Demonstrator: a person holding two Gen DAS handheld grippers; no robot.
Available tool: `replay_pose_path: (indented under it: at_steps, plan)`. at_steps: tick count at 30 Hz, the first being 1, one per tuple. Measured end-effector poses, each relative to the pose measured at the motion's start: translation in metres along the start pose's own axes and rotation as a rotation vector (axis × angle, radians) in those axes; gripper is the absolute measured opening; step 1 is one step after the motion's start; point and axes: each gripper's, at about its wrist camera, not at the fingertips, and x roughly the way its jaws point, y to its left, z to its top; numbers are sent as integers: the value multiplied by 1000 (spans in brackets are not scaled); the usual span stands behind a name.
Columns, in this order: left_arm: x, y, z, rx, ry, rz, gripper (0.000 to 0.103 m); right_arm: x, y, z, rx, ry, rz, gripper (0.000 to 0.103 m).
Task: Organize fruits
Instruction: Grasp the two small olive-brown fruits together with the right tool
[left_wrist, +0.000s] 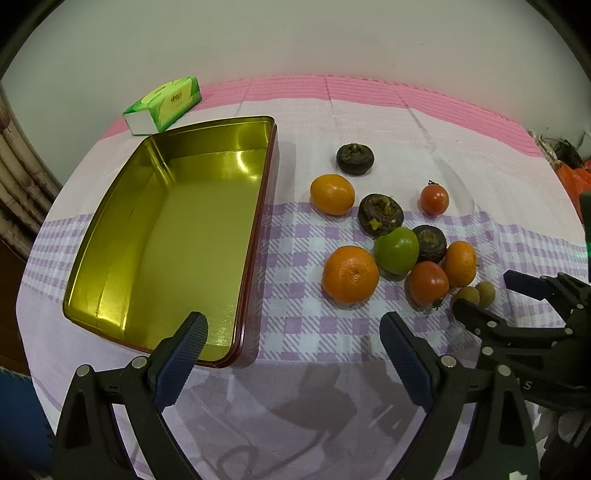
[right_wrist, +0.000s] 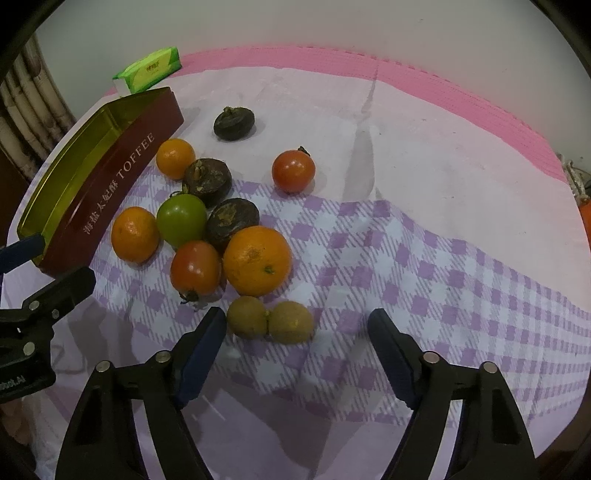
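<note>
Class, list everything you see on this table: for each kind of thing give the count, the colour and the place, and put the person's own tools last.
tin: one, gold inside, dark red outside, left of the fruit, nothing in it.
tissue pack: one, green and white, behind the tin.
oranges: three, orange, in the fruit cluster.
tomatoes: three, two red and one green, in and behind the cluster.
dark fruits: three, blackish brown, among the others.
small round fruits: two, tan, touching, nearest the right gripper.
tablecloth: one, white, pink and purple check.
left gripper: jaws open, near the tin's corner.
right gripper: jaws open, around the tan pair.
</note>
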Motion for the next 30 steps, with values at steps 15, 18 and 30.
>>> replay_pose_path:
  at_steps: [15,18,30]
  plan:
    - [2,-1,2,-4,8,-8,93,5,3,-2,-7,11,-4,58]
    - [2,-1,3,-5,14,-15,93,4,2,-3,-6,10,-14,53]
    - [-5,-10,14,47,20,-68,92,3,-24,0,59,24,-45,48]
